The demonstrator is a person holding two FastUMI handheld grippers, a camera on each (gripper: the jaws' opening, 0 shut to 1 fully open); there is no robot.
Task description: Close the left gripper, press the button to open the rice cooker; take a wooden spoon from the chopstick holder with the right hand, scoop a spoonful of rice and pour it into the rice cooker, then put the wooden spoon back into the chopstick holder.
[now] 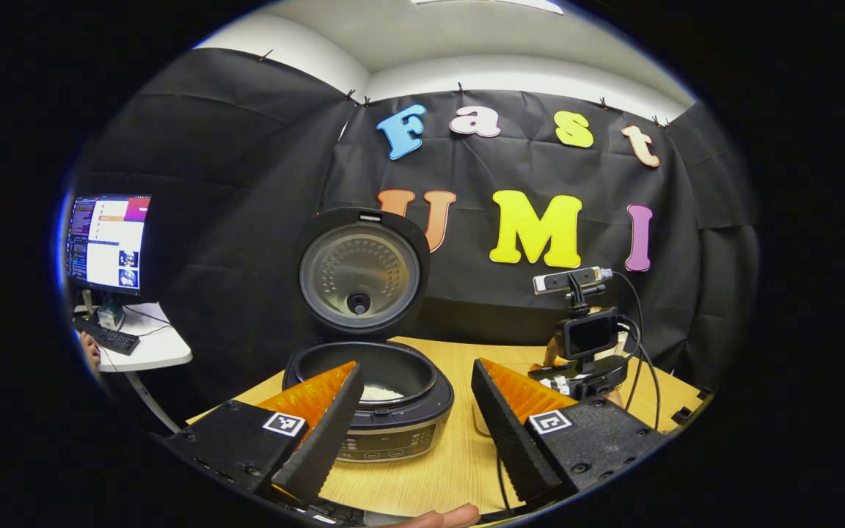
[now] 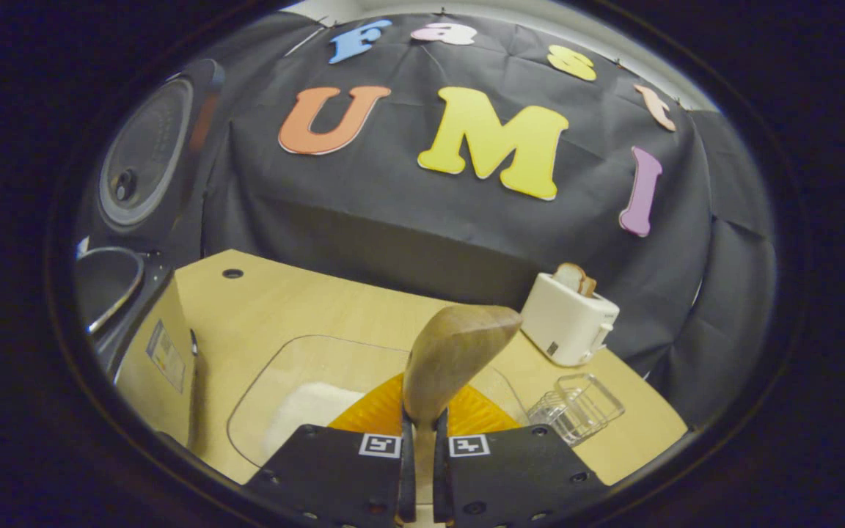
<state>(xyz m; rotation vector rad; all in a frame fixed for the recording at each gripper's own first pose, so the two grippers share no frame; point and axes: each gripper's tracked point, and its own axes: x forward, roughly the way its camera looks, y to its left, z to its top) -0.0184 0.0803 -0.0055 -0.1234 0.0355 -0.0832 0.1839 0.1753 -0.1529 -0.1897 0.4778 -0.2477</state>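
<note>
left gripper view: rice cooker [image 1: 375, 411] on tabletop [image 1: 459, 455], lid [image 1: 360, 271] upright, white rice in pot; left gripper [image 1: 415, 411] jaws spread wide, empty. right gripper view: right gripper [image 2: 422, 440] jaws clamped on wooden spoon [image 2: 452, 359], long axis running away from camera, bowl end up, above clear rice container [image 2: 298, 396]; toaster [image 2: 569, 319] beyond.

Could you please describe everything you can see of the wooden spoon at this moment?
The wooden spoon is held upright in the right gripper, whose two fingers are closed on its handle. Its bowl is a smooth, rounded paddle of light brown wood with darker grain at the top edge, tipped slightly to the right. No rice is visible on the side that faces the camera. It stands above a clear container that holds white rice on the table, without touching either.
</note>
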